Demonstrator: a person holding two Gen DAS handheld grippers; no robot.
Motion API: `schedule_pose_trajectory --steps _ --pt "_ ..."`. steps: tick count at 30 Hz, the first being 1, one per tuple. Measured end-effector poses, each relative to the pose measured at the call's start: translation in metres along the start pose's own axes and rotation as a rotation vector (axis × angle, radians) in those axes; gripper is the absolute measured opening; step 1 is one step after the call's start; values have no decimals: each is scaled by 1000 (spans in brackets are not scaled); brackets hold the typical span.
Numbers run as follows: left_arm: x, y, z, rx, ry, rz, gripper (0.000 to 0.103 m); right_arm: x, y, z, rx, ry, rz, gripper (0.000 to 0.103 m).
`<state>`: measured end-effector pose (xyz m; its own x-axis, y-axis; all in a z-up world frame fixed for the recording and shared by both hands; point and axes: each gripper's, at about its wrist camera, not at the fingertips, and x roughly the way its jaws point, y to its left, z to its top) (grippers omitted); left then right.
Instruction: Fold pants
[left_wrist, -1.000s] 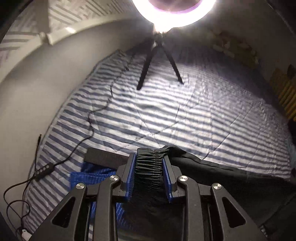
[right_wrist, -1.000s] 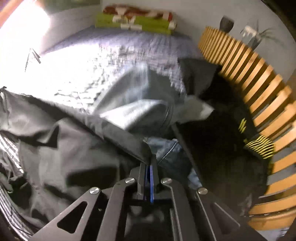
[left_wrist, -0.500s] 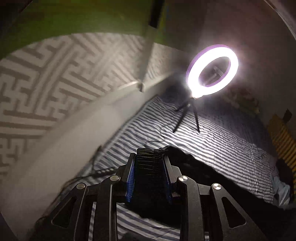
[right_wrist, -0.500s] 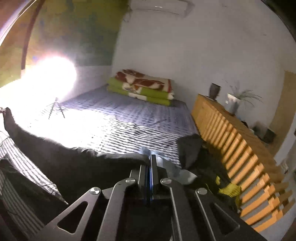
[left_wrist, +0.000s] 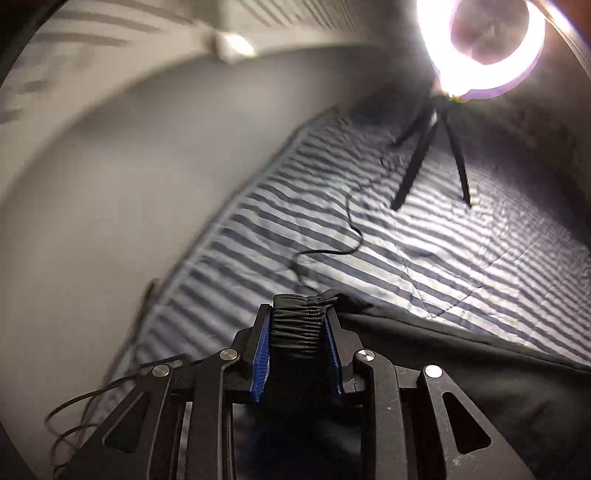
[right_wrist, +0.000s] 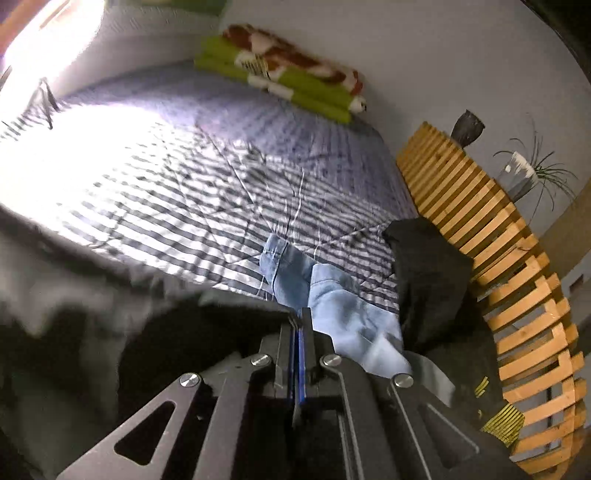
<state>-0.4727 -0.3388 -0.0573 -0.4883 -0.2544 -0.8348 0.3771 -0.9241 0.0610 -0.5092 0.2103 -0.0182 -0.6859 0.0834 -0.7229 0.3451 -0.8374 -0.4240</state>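
Two grippers grip one pair of black pants (left_wrist: 461, 373) above a bed. At the bottom centre of the left wrist view, the left gripper (left_wrist: 298, 325) is clamped on the gathered elastic waistband, blue pads pressed against both sides of it, and the dark cloth trails off to the lower right. In the right wrist view the right gripper (right_wrist: 300, 325) is pinched nearly flat on a thin edge of the same cloth, which spreads blurred over the lower left of the frame.

The striped quilt (left_wrist: 424, 251) covers the bed. A ring light (left_wrist: 484, 48) on a small black tripod stands on it at the upper right of the left view, and a thin black cable (left_wrist: 343, 236) snakes across the stripes. A plain grey wall fills the left side.

Blue jeans (right_wrist: 332, 295) and other dark clothes (right_wrist: 432, 280) lie just beyond the right gripper. Folded green blankets (right_wrist: 288, 77) sit at the far end of the bed, and a wooden slat rail (right_wrist: 491, 236) curves along the right, with a potted plant (right_wrist: 532, 173) behind it.
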Motion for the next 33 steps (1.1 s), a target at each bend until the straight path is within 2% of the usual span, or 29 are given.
schedule_pose_trajectory --steps 3,4,5,6,7,9,12,17,20,22,25,30,33 --pt "30 -23 -2 58 81 -39 33 28 11 0 -17 72 -37 2" --pt "31 -29 -4 63 92 -25 33 35 12 -1 -18 106 -21 2" --pt "31 -29 -6 64 95 -8 41 36 14 -1 -12 133 3 3" --pt "27 -28 -7 61 96 -12 48 34 14 -1 -7 131 6 9" --pt "21 -24 -8 46 97 -31 60 29 13 -1 0 121 6 13" --pt "8 -14 -8 42 90 -50 63 14 4 -1 36 100 40 34" --pt "-24 9 -9 24 59 -69 63 -14 -14 0 94 61 84 35" --pt "-103 56 -37 29 -25 -114 63 -97 -51 -14 214 -89 196 37" --pt "-151 89 -74 35 -54 -150 63 -160 -69 -43 276 -204 293 39" --pt "-172 107 -101 29 -59 -162 63 -195 -77 -65 299 -266 320 45" --pt "-187 128 -144 21 -29 -176 63 -241 -85 -106 336 -316 354 46" --pt "-206 150 -212 28 -17 -159 63 -287 -80 -192 403 -258 393 46" --pt "-225 165 -233 -2 -19 -165 63 -302 -72 -239 410 -220 386 46"
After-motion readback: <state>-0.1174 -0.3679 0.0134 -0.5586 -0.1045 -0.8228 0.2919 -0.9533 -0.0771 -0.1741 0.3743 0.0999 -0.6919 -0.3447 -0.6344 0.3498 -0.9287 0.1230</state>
